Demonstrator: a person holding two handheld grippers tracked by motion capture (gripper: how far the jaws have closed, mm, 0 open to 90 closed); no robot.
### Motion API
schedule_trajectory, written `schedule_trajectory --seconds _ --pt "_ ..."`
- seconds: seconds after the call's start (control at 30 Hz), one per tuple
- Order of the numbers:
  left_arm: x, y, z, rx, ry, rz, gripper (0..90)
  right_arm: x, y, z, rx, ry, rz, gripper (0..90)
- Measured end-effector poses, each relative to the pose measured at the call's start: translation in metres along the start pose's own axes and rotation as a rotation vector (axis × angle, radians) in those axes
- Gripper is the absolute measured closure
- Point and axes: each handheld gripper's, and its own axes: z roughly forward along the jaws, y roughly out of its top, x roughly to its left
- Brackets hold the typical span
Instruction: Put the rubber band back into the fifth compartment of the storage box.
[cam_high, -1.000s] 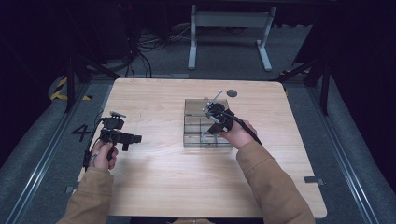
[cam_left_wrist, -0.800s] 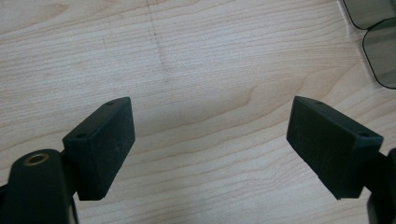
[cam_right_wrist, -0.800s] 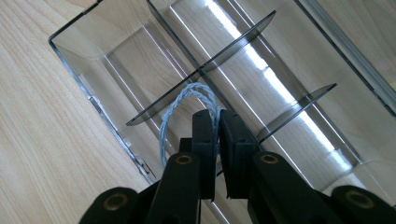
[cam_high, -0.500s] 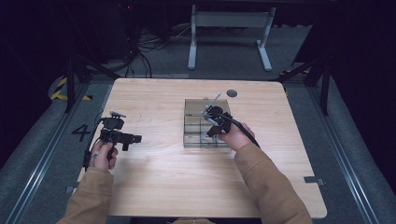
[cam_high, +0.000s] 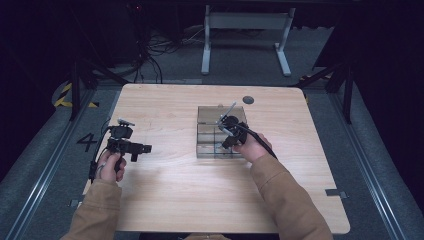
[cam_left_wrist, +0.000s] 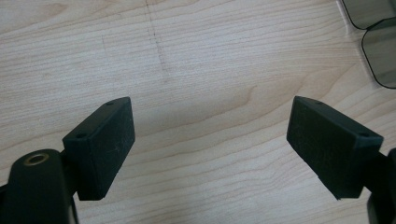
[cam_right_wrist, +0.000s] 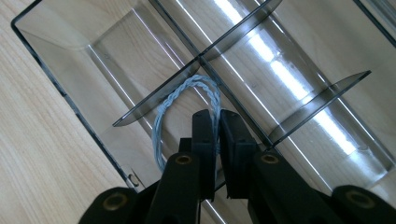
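Note:
A clear plastic organiser tray (cam_high: 207, 114) with dividers stands on the wooden table (cam_high: 170, 200), right of centre. My right gripper (cam_high: 225, 142) reaches down into its near part. In the right gripper view the jaws (cam_right_wrist: 215, 114) are shut on a thin pale-blue braided cord (cam_right_wrist: 180, 95). The cord loops out past the fingertips, above a compartment floor and close to a divider (cam_right_wrist: 154, 100). My left gripper (cam_high: 145, 148) hovers over bare wood at the table's left side. Its jaws (cam_left_wrist: 210, 135) stand wide open with nothing between them.
A rounded corner of the clear tray (cam_left_wrist: 376, 39) shows at the top right of the left gripper view. A small dark round spot (cam_high: 248, 100) sits in the tabletop behind the tray. Beyond the table lie a metal stand (cam_high: 245, 30) and cables (cam_high: 150, 55) on the floor.

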Motion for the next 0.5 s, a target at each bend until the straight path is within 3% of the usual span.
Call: schedule_trajectory --seconds 0.27,0.5 --pt "-0.0002 0.0 -0.0004 -0.004 -0.003 -0.004 16.1 0.0001 -0.0026 0.0008 -0.009 -0.001 -0.003 84.2" --pt "-0.0002 0.0001 -0.0003 -0.006 -0.006 -0.003 16.1 0.0016 -0.0048 -0.0065 -0.039 -0.015 -0.007 74.5"
